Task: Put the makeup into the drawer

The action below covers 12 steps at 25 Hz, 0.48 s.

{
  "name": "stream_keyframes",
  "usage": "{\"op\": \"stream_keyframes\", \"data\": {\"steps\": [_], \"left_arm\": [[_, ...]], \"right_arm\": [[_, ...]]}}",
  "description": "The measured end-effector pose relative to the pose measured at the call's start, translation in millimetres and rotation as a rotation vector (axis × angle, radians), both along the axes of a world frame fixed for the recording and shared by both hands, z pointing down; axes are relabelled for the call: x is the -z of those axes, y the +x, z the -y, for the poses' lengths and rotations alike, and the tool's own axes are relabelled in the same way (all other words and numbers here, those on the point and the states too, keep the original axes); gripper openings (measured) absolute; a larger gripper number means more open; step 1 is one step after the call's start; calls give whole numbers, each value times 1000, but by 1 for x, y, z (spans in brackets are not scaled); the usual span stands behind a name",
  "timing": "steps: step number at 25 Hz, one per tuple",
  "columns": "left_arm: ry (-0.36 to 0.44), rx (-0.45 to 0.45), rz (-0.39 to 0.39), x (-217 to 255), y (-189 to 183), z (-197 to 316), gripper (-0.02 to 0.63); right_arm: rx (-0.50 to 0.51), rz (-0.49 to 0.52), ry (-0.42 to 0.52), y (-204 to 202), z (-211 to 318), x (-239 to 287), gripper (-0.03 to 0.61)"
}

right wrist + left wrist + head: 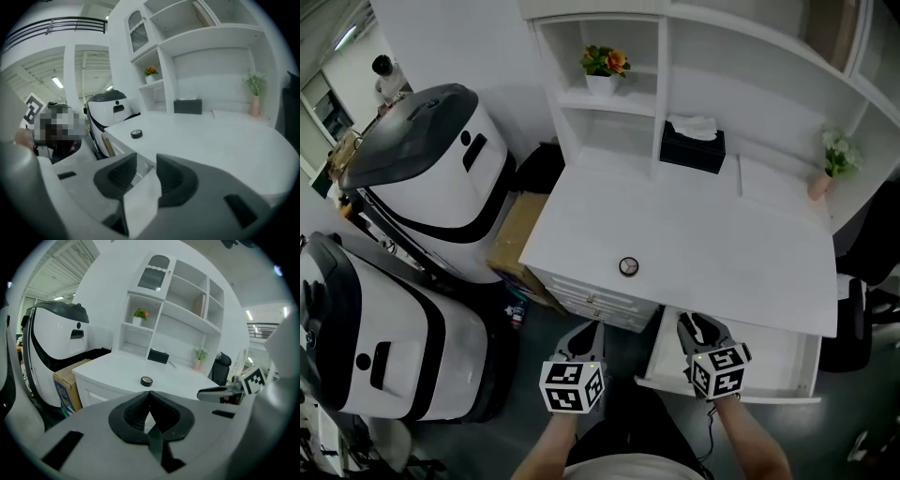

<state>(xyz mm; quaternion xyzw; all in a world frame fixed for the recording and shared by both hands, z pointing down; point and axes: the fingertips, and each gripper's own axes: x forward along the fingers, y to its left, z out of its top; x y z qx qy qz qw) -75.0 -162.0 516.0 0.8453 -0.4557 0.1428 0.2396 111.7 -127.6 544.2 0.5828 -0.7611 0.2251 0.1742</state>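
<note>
Holds the left gripper [581, 337] clenched, tips meeting on nothing, low before the closed drawers [591, 302] under the front edge of the white desk [722, 234]. Holds the right gripper [698, 326] near it on the right, released, jaws parted with only air between them, over the left end of the open drawer [773, 361]. Finds the makeup [628, 266], a small round dark compact, lying flat on the desk straight ahead of the left gripper and ahead and leftward of the right gripper, apart from both and outside the open drawer. Shows, far beyond both grippers, a black tissue box [692, 145] at the back of the desk and a potted flower [603, 64] on a shelf above; left of the left gripper, a cardboard box [517, 239] against the desk's side.
</note>
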Motion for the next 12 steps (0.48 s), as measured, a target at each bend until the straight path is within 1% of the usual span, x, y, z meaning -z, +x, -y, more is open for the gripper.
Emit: {"op": "stream_keyframes", "data": {"steps": [5, 12], "left_arm": [[25, 29, -10, 10, -13, -1, 3], [53, 90, -23, 23, -37, 5, 3]], "right_arm": [[80, 11, 68, -35, 20, 29, 122], [187, -18, 56, -76, 54, 29, 132]]}}
